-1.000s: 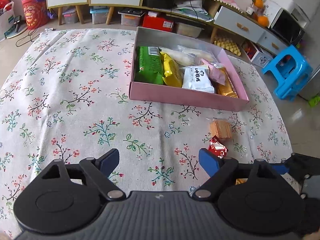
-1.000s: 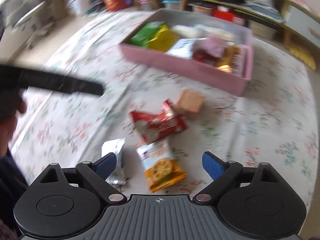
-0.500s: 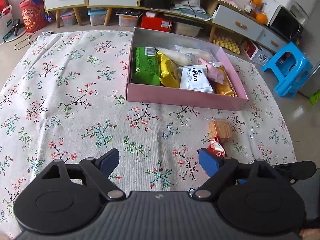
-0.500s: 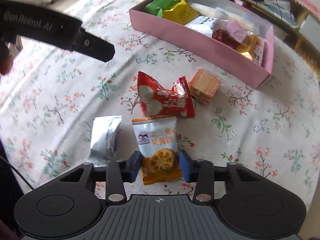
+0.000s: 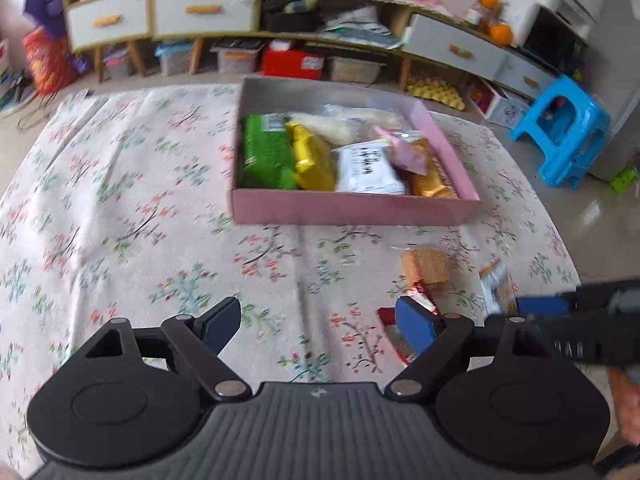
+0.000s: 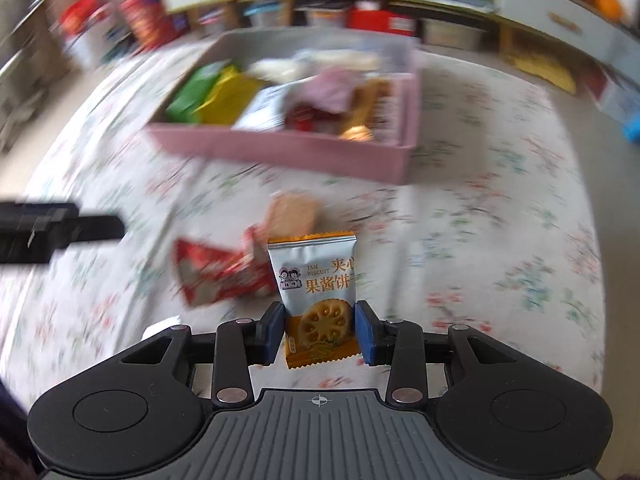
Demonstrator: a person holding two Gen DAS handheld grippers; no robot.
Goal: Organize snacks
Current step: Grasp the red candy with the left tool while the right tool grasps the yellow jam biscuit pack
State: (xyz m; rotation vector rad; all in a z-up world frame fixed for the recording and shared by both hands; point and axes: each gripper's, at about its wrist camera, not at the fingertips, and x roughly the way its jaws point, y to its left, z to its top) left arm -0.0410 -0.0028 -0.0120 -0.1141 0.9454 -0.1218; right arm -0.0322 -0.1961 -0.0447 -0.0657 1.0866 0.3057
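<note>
My right gripper (image 6: 320,330) is shut on a jam biscuit packet (image 6: 318,280), silver and orange, lifted off the floral cloth. Behind it lie a red wrapped snack (image 6: 220,274) and a wafer packet (image 6: 294,212). The pink box (image 6: 288,152) of snacks stands further back. In the left wrist view my left gripper (image 5: 318,322) is open and empty above the cloth, with the pink box (image 5: 352,208) ahead, the wafer packet (image 5: 426,266) and red snack (image 5: 390,316) to its right, and the held packet (image 5: 498,286) in the right gripper (image 5: 580,320).
The table is covered by a floral cloth (image 5: 120,208). Low cabinets with drawers (image 5: 200,8) and storage bins stand behind the table. A blue stool (image 5: 560,132) is on the floor at the right.
My right gripper closed on the jam biscuit packet and lifted it off the cloth toward the box. My left gripper stayed open and shifted slightly.
</note>
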